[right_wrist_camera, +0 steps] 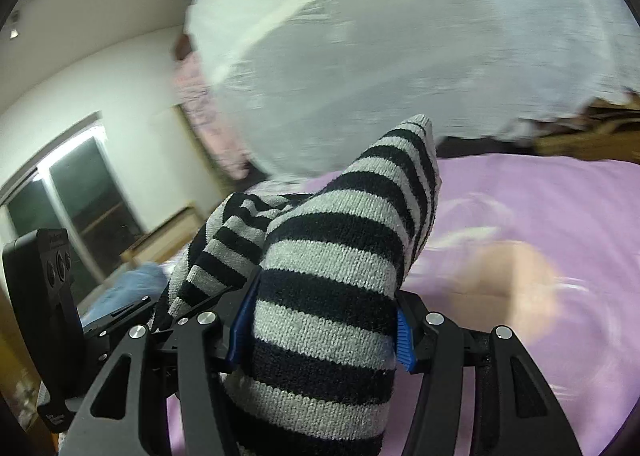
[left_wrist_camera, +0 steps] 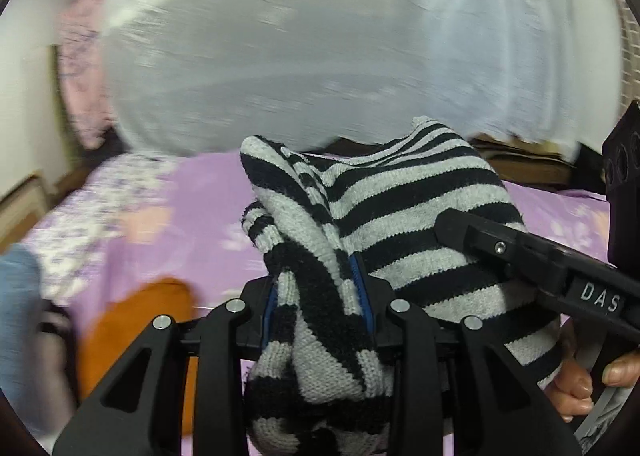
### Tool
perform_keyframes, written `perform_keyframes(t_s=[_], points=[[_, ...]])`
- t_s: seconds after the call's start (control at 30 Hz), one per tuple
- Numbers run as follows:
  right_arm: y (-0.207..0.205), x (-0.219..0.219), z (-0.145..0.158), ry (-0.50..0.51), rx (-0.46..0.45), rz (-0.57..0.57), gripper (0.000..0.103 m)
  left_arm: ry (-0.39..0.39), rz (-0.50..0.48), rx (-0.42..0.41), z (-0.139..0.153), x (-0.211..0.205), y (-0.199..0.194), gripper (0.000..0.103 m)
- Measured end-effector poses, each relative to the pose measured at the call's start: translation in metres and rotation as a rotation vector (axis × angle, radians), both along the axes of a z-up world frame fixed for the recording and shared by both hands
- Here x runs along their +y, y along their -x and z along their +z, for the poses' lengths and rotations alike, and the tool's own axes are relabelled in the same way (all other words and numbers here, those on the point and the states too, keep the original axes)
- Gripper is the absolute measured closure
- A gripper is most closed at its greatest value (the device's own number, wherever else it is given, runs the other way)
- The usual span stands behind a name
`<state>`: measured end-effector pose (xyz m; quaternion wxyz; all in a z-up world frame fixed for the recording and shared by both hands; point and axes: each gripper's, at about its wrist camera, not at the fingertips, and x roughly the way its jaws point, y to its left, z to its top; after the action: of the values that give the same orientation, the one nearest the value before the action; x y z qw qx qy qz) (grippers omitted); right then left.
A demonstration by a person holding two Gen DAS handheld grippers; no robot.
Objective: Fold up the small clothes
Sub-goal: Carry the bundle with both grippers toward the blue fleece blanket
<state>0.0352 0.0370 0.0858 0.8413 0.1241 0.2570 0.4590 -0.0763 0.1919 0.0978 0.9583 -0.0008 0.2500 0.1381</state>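
Note:
A black-and-grey striped knit garment (left_wrist_camera: 400,216) is held up in the air above a purple bed sheet (left_wrist_camera: 192,208). My left gripper (left_wrist_camera: 320,296) is shut on a bunched fold of it between its blue pads. My right gripper (right_wrist_camera: 324,320) is shut on another part of the same striped garment (right_wrist_camera: 340,256), and it shows at the right of the left wrist view (left_wrist_camera: 540,264). The garment hangs bunched between the two grippers and hides most of the fingertips.
A white mosquito net (left_wrist_camera: 320,48) fills the background over the bed. An orange cloth (left_wrist_camera: 136,320) and a blue cloth (left_wrist_camera: 20,316) lie at the left on the sheet. A dark window (right_wrist_camera: 76,192) is on the left wall.

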Motion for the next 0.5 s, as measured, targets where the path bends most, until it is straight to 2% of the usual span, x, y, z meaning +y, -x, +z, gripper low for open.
perform_keyframes(t_s=[0.13, 0.27, 0.37, 0.5], points=[[0.015, 0.066, 0.010, -0.054, 0.018, 0.131, 0.046, -0.050, 0.138, -0.015, 0.020, 0.049, 0.032, 0.073], [0.026, 0.122, 0.005, -0.069, 0.061, 0.241, 0.046, -0.035, 0.266, -0.014, 0.025, 0.099, 0.066, 0.072], [0.036, 0.159, -0.011, -0.041, 0.089, 0.307, 0.046, -0.015, 0.335, 0.013, 0.012, 0.126, 0.084, 0.072], [0.044, 0.184, -0.047, 0.050, 0.098, 0.331, 0.046, 0.071, 0.406, 0.096, -0.027, 0.157, 0.092, 0.072]])
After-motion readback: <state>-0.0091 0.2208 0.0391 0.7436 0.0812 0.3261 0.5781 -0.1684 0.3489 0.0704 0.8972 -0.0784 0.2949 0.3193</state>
